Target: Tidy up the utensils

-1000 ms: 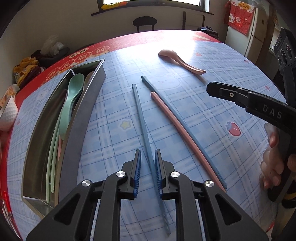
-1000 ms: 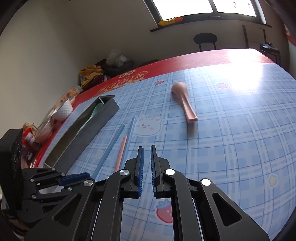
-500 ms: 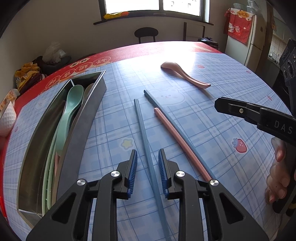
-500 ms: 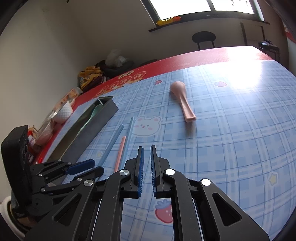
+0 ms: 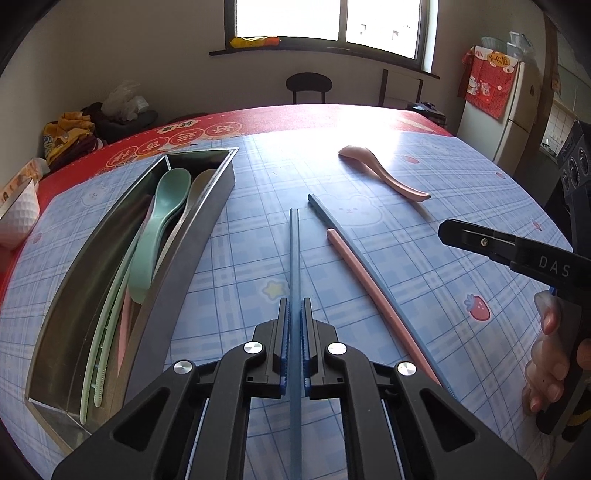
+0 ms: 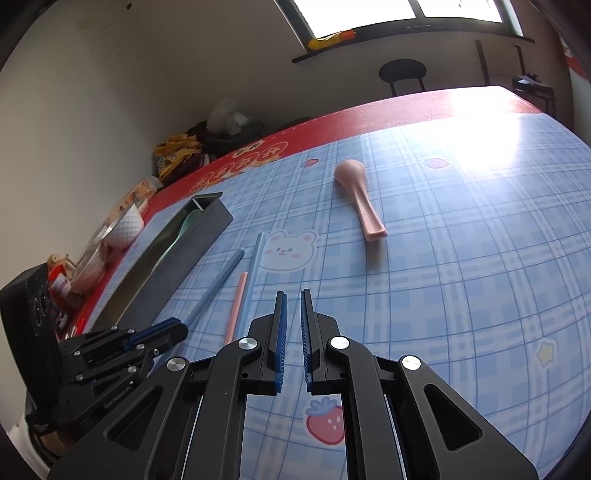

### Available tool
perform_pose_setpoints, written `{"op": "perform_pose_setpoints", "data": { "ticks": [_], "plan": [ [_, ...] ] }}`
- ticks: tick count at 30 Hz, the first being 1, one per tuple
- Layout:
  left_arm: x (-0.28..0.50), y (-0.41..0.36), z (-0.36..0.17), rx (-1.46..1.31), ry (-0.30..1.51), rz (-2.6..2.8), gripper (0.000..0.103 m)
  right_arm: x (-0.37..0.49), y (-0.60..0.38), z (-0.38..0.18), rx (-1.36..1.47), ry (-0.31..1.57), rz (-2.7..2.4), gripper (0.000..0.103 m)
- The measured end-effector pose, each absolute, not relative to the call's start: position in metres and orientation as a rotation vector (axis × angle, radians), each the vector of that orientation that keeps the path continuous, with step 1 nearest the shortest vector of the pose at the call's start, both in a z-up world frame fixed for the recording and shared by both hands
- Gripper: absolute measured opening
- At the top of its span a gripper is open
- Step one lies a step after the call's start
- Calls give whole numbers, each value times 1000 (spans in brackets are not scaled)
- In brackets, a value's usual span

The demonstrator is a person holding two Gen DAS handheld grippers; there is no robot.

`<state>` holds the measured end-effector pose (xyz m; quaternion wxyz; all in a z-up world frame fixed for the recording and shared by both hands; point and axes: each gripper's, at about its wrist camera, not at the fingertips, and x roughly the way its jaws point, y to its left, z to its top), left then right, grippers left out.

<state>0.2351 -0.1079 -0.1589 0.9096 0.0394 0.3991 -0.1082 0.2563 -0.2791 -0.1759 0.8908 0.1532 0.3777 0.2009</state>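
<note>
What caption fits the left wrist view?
Left gripper shut on a blue chopstick beside the metal tray.

You get bright daylight from the window [image 5: 325, 18] behind the table [image 5: 424, 258], which burns a white glare patch onto its far side. Fisheye bending curves the edges, corners go black, yet focus stays sharp.

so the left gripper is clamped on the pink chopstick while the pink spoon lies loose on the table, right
Not quite. The left gripper is clamped on a blue chopstick, not the pink one; the left wrist view shows it. The pink chopstick lies free to its right. The pink spoon does lie loose on the table.
</note>
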Motion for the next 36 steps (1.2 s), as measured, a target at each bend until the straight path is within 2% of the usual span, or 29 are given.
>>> {"op": "perform_pose_setpoints", "data": {
  "ticks": [16, 22, 30, 31, 33, 36],
  "plan": [
    [236, -95, -155, -4, 810, -253, 6, 276, -259, -172, 179, 865, 365, 8],
    [239, -89, -159, -31, 834, -260, 6, 322, -265, -152, 73, 812, 272, 8],
    [243, -87, -163, -53, 863, -265, 6, 388, -268, -171, 90, 870, 231, 9],
    [244, -86, -164, -60, 868, -264, 6, 393, -267, -174, 87, 879, 218, 10],
    [248, -84, -166, -68, 879, -263, 6, 399, -266, -178, 99, 889, 212, 26],
    [249, -87, -166, -52, 882, -266, 6, 406, -263, -184, 96, 907, 212, 28]
  ]
}}
